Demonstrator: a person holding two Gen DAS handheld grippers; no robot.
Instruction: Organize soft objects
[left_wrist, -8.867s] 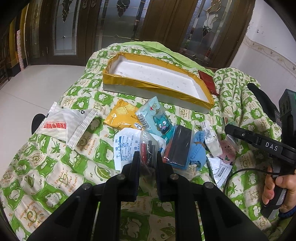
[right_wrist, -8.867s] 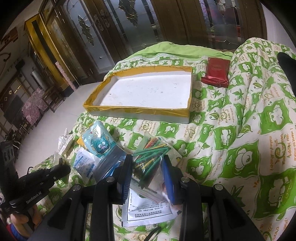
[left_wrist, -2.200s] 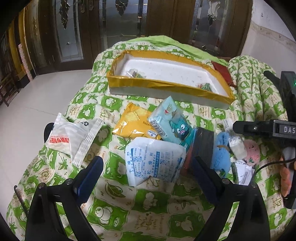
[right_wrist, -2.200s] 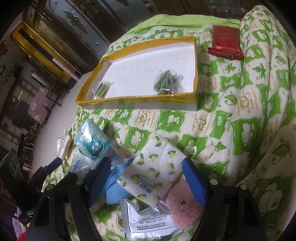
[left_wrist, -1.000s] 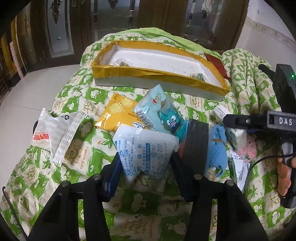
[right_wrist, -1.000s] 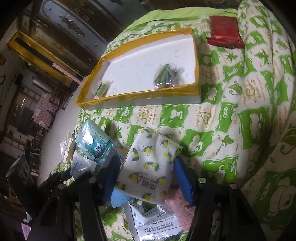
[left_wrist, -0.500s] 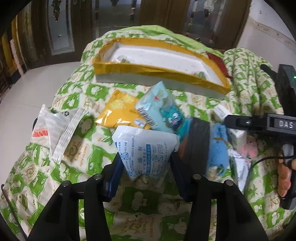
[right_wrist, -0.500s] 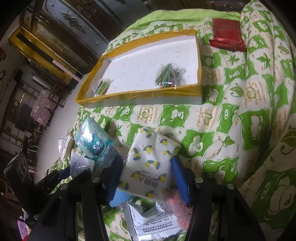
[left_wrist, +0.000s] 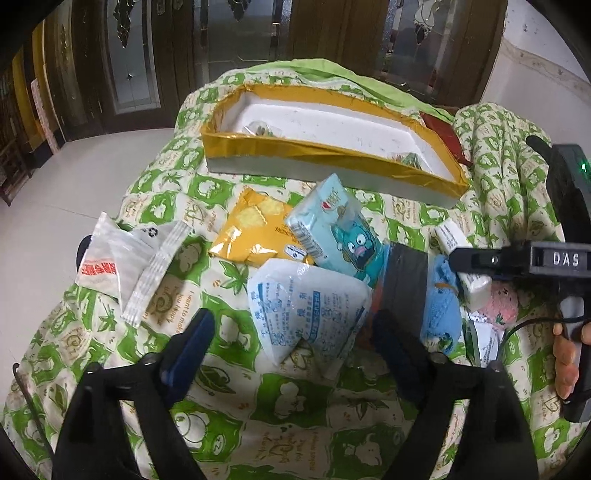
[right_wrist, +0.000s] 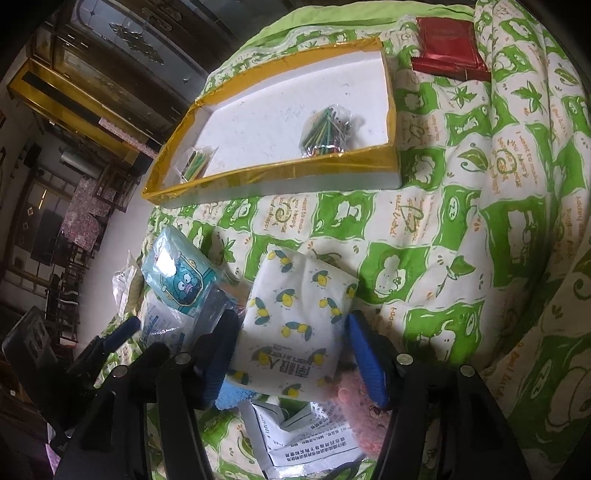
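Note:
My left gripper (left_wrist: 291, 332) is open, its jaws wide on either side of a white packet with blue print (left_wrist: 306, 306) that lies on the green patterned quilt. My right gripper (right_wrist: 291, 354) is shut on a white tissue pack with lemon print (right_wrist: 295, 325), its blue pads against both sides. The gold-rimmed white tray (left_wrist: 325, 153) stands at the far side and holds two small bags of coloured sticks (right_wrist: 325, 131). It also shows in the right wrist view (right_wrist: 273, 173).
A teal cartoon tissue pack (left_wrist: 340, 229), yellow snack bag (left_wrist: 255, 229), dark flat pack (left_wrist: 406, 284), blue cloth (left_wrist: 443, 314), pink plush (left_wrist: 502, 306) and clear bag (left_wrist: 114, 266) lie on the quilt. A red packet (right_wrist: 447, 44) lies beyond the tray.
My left gripper has opened wide and let go of the white blue-printed packet, which settled back on the quilt. My right gripper stays closed on the lemon-print pack.

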